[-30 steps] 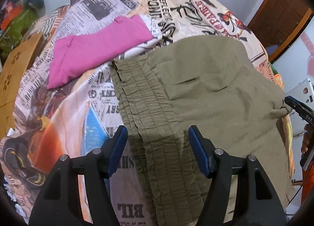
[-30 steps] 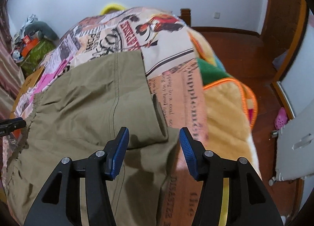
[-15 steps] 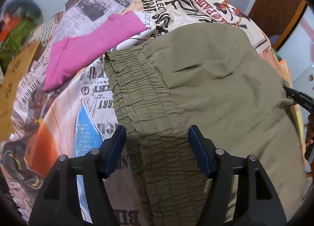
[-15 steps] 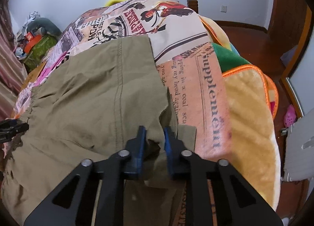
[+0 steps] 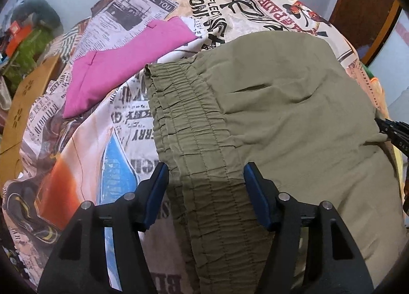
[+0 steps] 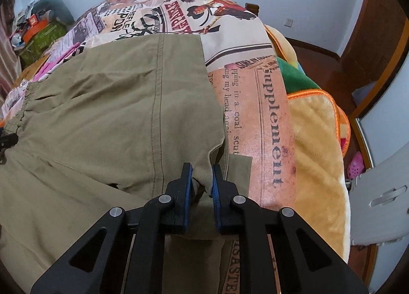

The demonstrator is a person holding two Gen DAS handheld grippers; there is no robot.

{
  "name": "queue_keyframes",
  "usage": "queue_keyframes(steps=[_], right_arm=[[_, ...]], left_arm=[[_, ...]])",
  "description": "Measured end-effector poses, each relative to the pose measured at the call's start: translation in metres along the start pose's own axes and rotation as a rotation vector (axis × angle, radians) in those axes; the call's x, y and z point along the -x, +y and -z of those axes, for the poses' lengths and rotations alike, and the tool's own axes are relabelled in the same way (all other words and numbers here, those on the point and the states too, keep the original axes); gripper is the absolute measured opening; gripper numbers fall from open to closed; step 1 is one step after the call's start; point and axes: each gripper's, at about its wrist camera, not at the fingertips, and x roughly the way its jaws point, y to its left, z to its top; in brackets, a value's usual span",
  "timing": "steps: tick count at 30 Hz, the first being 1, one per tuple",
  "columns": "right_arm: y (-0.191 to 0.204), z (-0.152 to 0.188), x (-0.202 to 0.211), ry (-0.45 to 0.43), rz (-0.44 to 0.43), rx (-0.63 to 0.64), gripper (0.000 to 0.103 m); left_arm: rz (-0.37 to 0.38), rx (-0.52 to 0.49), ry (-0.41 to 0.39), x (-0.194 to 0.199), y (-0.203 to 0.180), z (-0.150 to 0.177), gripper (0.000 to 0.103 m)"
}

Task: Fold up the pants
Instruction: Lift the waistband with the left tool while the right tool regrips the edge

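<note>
Olive pants [image 5: 281, 105] lie spread on a newspaper-print bedspread [image 5: 84, 156]. Their gathered elastic waistband [image 5: 189, 125] runs toward my left gripper [image 5: 205, 179], which hovers open with the band lying between its blue pads [image 5: 158, 184]. In the right wrist view the pants [image 6: 115, 105] fill the left half. My right gripper [image 6: 202, 174] is shut on a fold of cloth at the edge of the pant leg, near the hem. The right gripper's tip [image 5: 393, 130] also shows at the pants' far right edge in the left wrist view.
A folded pink garment [image 5: 122, 64] lies beyond the waistband. A cardboard box [image 5: 23, 105] and clutter sit off the bed's left side. A yellow blanket with orange trim [image 6: 314, 140] covers the bed's right side, above a wooden floor [image 6: 314, 54] and a white panel [image 6: 383, 191].
My right gripper's jaws have closed onto the edge of the pant leg and sunk slightly. The left gripper stays open over the waistband, barely shifted.
</note>
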Motion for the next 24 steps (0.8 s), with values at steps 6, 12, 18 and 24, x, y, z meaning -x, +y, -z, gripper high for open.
queue_keyframes(steps=[6,12,18,24], right_arm=[[-0.007,-0.007,0.017,0.027,0.014,-0.004,0.036],[-0.011,-0.018,0.042,0.002,0.034,0.03,0.052],[-0.012,-0.045,0.061,-0.095,0.0,0.006,0.069],[-0.008,-0.077,0.051,-0.129,-0.038,-0.005,0.07]], left_arm=[[0.043,0.014,0.011,0.014,0.003,-0.001,0.063],[0.048,0.041,-0.025,0.039,0.019,-0.01,0.063],[0.038,0.093,-0.071,0.052,0.045,-0.033,0.065],[0.045,0.134,-0.062,0.034,0.06,-0.055,0.065]])
